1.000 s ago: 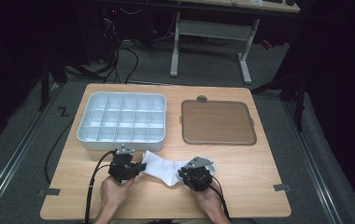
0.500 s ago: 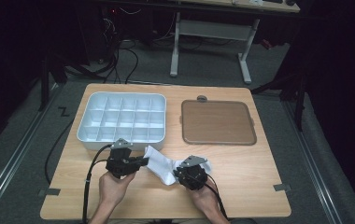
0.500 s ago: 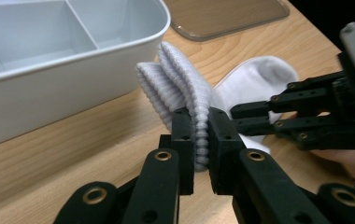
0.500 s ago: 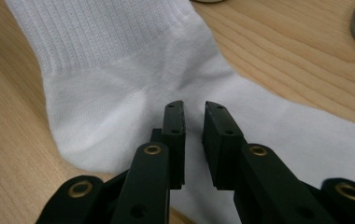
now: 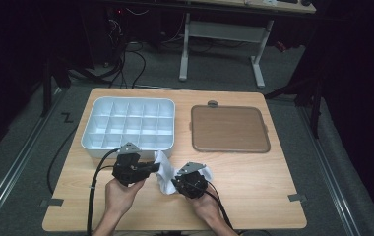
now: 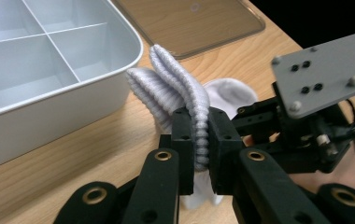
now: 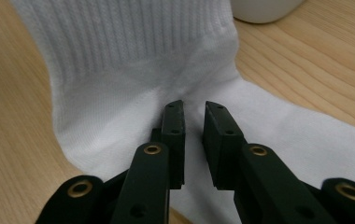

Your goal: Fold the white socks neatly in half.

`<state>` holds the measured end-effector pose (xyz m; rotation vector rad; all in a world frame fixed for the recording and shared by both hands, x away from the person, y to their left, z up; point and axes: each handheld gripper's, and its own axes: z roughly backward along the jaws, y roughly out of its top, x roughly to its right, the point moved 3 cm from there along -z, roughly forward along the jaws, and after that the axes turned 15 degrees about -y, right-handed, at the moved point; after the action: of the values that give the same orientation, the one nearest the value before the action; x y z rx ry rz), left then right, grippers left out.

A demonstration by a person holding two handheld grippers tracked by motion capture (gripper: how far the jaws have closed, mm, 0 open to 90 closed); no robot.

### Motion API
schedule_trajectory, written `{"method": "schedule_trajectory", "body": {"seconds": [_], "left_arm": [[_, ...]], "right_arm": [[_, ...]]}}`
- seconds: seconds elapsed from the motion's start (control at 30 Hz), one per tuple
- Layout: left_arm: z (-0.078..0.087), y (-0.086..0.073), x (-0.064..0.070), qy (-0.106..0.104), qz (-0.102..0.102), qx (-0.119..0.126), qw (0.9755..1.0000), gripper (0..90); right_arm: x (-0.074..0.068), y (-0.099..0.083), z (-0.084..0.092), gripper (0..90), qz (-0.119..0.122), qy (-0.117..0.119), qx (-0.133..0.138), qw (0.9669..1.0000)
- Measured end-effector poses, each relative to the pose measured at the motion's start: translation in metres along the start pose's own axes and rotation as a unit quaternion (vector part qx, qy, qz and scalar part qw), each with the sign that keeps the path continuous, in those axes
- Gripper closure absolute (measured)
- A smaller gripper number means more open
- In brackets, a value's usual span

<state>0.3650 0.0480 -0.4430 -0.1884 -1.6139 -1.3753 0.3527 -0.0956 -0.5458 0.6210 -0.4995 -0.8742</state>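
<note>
Left gripper [image 6: 200, 140] pinches the white sock's [image 5: 164, 169] ribbed cuff, right gripper [image 7: 193, 116] nips its heel fabric, sock held between them just beside the divided tray [image 5: 126, 105], near the table's [image 5: 254, 196] front edge.

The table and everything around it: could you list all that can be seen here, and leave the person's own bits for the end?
White ribbed cotton sock: one, white, near the table's front edge, between the two tongs.
White plastic divided tray: one, white, many compartments, left half of the table.
Brown flat rectangular lid: one, brown, right half of the table.
Light wooden table: one, pale wood, middle of the high view.
White metal desk frame: one, white, on the floor behind the table.
Left tongs: one, black, shut on the sock's ribbed cuff.
Right tongs: one, black, jaws a little apart over the sock's foot.
Hands: two, at the bottom of the high view.
</note>
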Motion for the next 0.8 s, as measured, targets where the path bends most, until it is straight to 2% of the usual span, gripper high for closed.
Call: {"method": "schedule_trajectory", "body": {"seconds": [0.13, 0.4, 0.5, 0.63, 0.8], "left_arm": [[0.0, 0.001, 0.001, -0.003, 0.001, -0.001, 1.0, 82.8], [-0.007, -0.002, 0.004, -0.011, 0.004, -0.005, 0.9999, 82.8], [-0.01, -0.003, 0.004, -0.01, 0.0, -0.01, 0.9999, 82.8], [-0.012, -0.004, 0.002, -0.005, -0.01, -0.016, 0.9998, 82.8], [-0.015, -0.008, -0.003, 0.005, -0.018, -0.027, 0.9994, 82.8]], "right_arm": [[-0.007, 0.003, -0.003, 78.3, -0.002, 0.012, 0.003, 0.9999], [-0.014, 0.008, -0.007, 78.0, 0.003, 0.017, 0.008, 0.9998], [-0.016, 0.011, -0.009, 77.0, 0.001, 0.031, 0.008, 0.9995], [-0.019, 0.015, -0.011, 75.4, 0.008, 0.038, 0.004, 0.9993], [-0.019, 0.017, -0.01, 73.1, 0.006, 0.042, 0.007, 0.9991]]}}
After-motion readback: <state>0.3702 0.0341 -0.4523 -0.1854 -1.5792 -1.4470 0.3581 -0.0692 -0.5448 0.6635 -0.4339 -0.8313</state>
